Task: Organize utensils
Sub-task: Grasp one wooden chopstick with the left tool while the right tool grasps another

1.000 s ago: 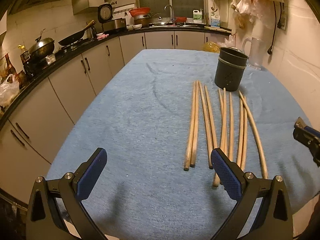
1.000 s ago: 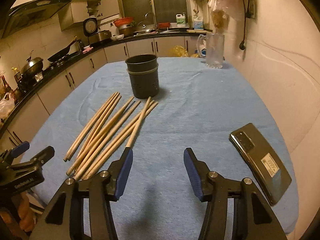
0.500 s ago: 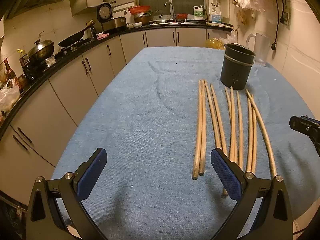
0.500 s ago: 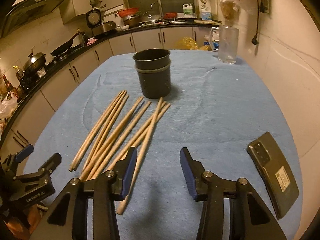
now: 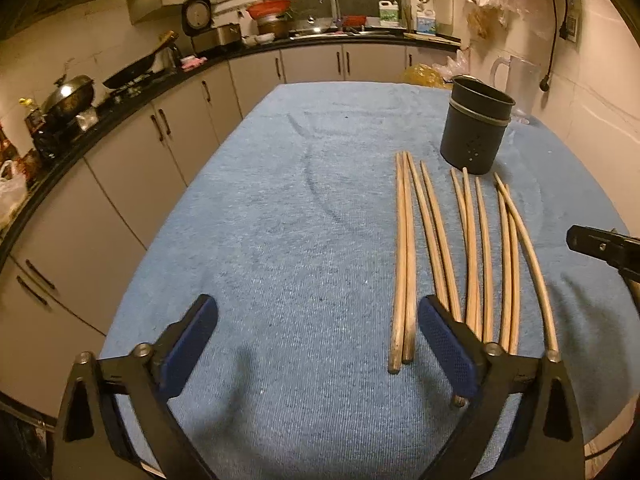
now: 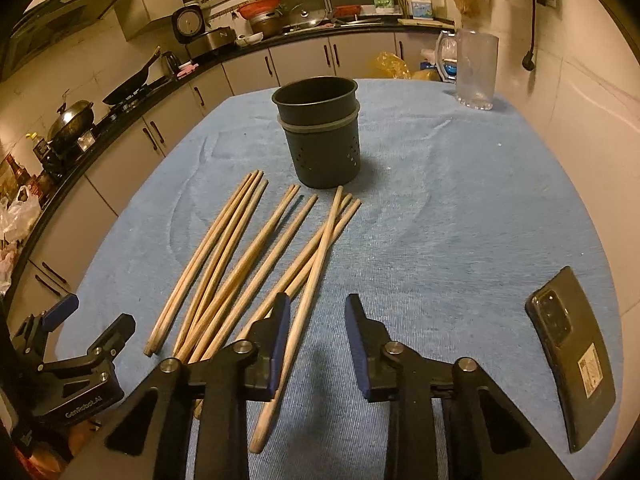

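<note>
My right gripper, jaws just narrowing, straddles one chopstick untouched; its length runs ahead toward the holder. My left gripper is spread, chopsticks beside its right finger.

You can read "GenRobot.AI" on the left gripper body; the phone sticker's print is too small to read.
</note>
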